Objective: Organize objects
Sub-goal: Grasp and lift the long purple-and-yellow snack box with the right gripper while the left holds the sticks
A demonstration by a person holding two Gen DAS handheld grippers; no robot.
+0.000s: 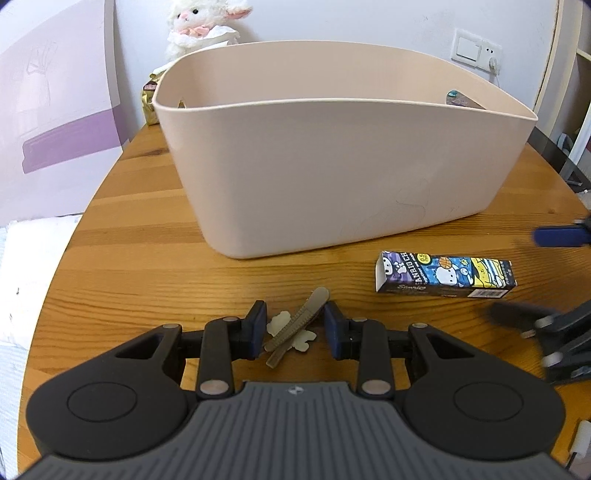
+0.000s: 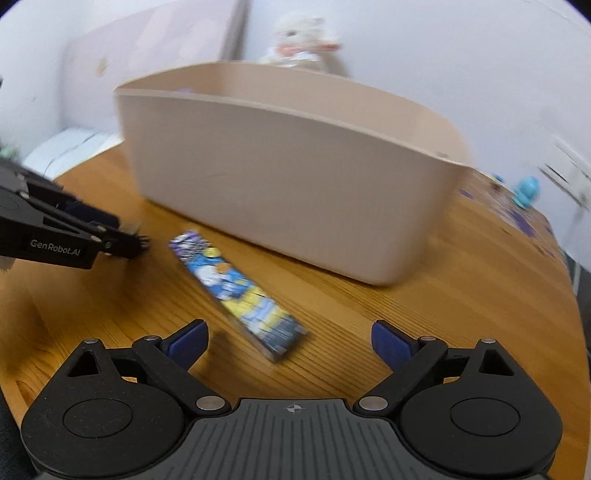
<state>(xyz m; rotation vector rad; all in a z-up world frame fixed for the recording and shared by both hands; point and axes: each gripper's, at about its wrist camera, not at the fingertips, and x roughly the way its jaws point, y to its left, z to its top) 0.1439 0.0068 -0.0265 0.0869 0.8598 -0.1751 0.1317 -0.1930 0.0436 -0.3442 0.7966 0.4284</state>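
Note:
A large beige plastic bin stands on the wooden table. A grey-tan hair clip with a cream ornament lies on the table in front of it. My left gripper is partly open, its blue pads on either side of the clip, not clearly pressing it. A long blue cartoon-printed box lies to the right; the right wrist view shows it just ahead of my right gripper, which is wide open and empty. The bin is behind it.
A white plush lamb sits behind the bin against the wall. A gold package lies at the bin's far left. A small blue figure and scattered purple bits sit at the table's right side. White bedding lies beyond the left edge.

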